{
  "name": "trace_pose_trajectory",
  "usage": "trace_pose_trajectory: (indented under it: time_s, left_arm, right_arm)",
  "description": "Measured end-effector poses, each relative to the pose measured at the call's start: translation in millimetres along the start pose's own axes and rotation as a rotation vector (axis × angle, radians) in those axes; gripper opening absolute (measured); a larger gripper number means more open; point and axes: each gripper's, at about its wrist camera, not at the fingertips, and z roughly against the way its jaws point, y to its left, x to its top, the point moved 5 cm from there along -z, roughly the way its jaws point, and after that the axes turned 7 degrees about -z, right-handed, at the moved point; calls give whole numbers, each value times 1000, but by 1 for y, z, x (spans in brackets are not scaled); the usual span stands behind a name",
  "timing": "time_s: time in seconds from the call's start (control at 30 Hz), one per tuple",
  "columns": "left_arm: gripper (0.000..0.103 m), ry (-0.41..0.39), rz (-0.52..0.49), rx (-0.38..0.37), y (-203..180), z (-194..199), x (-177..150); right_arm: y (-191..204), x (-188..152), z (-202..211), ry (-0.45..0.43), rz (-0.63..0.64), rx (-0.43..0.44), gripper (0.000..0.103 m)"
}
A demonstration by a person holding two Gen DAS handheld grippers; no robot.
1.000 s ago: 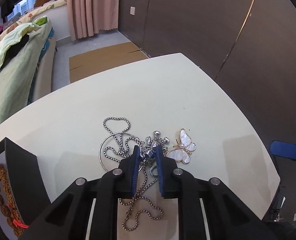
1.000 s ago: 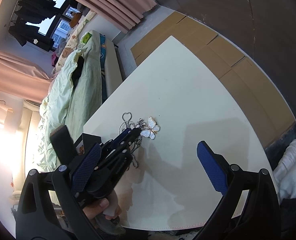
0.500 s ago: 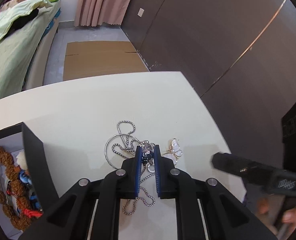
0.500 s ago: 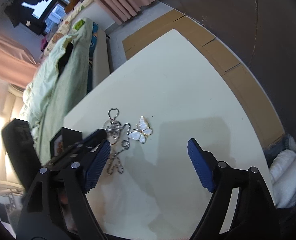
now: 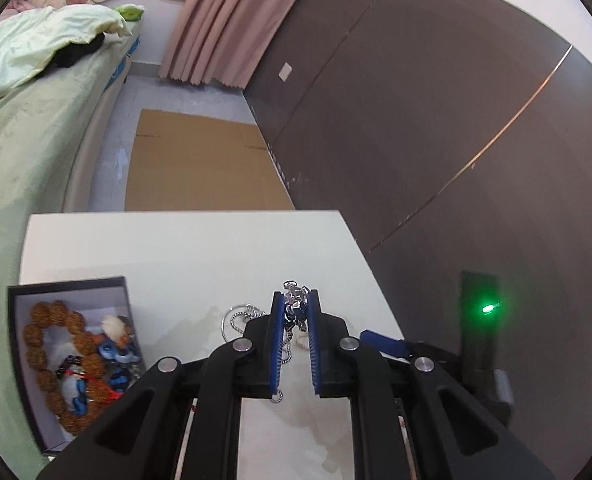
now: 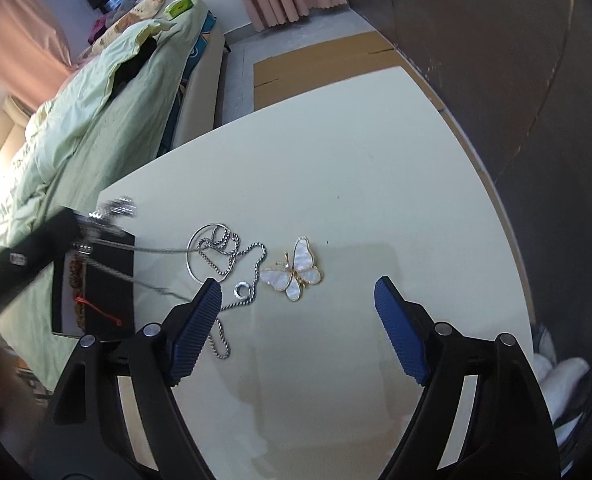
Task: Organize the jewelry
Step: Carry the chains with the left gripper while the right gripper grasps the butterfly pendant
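Observation:
My left gripper is shut on the silver pendant of a chain necklace, held above the white table. In the right wrist view the pendant is blurred at the left, and the chain runs taut from it down to a tangle lying over a silver hoop. A pearl-white butterfly brooch with gold edges lies to the right of the tangle. My right gripper hovers open above the brooch, which sits between its blue pads untouched.
A black jewelry box stands at the table's left edge, holding a brown bead bracelet and blue trinkets. A small silver ring lies by the chain. A green-covered bed is at the left, a dark wall at the right.
My left gripper has risen and swung left with the pendant, pulling the chain taut off the table. My right gripper has narrowed slightly and moved in over the butterfly brooch.

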Motion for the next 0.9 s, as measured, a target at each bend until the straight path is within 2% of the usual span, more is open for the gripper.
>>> trace_pose_trajectory:
  time_s: [0.13, 0.4, 0.57, 0.6, 0.63, 0.73, 0.9]
  left_arm:
    - [9, -39, 27, -5, 5, 16, 6]
    - [9, -104, 41, -21, 5, 47, 15]
    - [9, -128, 45, -30, -3, 60, 24]
    - [9, -130, 43, -30, -4, 63, 26]
    - [9, -133, 39, -29, -7, 67, 29]
    - [9, -146, 26, -22, -14, 77, 40]
    - [9, -178, 3, -7, -32, 98, 58]
  right_arm:
    - [4, 0, -12, 21, 49, -40, 68]
    - [12, -2, -25, 13, 142, -117, 65]
    - [15, -2, -34, 6, 173, -151, 58]
    - [16, -2, -34, 2, 183, -155, 52]
    - [17, -2, -34, 1, 191, -158, 42]
    - [16, -2, -30, 20, 161, -107, 42]
    - [14, 4, -11, -2, 116, -25, 42]
